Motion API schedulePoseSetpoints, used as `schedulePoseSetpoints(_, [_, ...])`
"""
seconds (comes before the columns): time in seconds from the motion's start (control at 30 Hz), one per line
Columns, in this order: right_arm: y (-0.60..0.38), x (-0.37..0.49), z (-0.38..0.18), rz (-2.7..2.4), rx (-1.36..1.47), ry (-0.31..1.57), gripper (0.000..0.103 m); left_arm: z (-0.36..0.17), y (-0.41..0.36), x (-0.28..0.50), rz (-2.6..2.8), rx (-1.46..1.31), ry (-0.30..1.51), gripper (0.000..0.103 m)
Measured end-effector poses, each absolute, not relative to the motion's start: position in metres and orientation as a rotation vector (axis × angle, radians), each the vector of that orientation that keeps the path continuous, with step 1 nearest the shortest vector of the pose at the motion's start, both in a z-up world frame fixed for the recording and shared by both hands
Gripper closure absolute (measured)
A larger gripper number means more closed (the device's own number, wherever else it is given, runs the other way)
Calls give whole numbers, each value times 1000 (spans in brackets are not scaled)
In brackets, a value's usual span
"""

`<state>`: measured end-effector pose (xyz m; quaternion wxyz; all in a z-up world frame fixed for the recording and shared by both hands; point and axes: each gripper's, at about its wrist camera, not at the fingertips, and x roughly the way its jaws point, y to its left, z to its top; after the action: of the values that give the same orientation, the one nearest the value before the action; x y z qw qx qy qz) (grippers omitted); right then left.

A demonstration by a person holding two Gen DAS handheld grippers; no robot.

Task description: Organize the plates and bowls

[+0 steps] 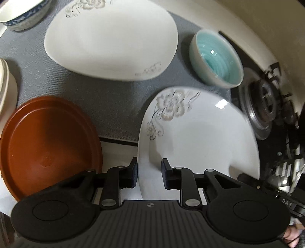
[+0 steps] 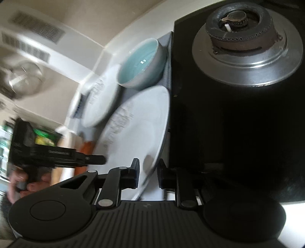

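At lower centre of both views, the flowered plate is straddled by each spread, unclosed gripper, apparently for lifting.

Two white floral plates, one brown plate, one teal bowl, one blue-patterned bowl upper left, one gas burner, two grippers.
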<state>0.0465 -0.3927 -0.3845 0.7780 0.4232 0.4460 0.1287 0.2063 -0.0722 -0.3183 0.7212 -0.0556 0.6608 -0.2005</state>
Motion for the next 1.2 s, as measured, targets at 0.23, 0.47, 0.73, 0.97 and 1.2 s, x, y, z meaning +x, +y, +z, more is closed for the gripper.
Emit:
schedulePoseSetpoints(0.23, [-394, 42, -387, 262, 935, 968, 80, -321, -73, 209, -443, -141, 1496, 78])
schedulePoseSetpoints(0.47, [-395, 38, -376, 296, 974, 951, 75, -306, -67, 213, -475, -165, 1466, 78])
schedulePoseSetpoints(0.73, [-389, 36, -364, 315, 997, 916, 75, -282, -54, 208, -477, -208, 1418, 78])
schedulePoseSetpoints(0.97, [-371, 51, -354, 364, 980, 923, 75, -260, -27, 210, -459, -265, 1358, 78])
schedulePoseSetpoints(1.2, [-347, 81, -342, 380, 958, 944, 75, -252, 5, 230, -451, -308, 1330, 78])
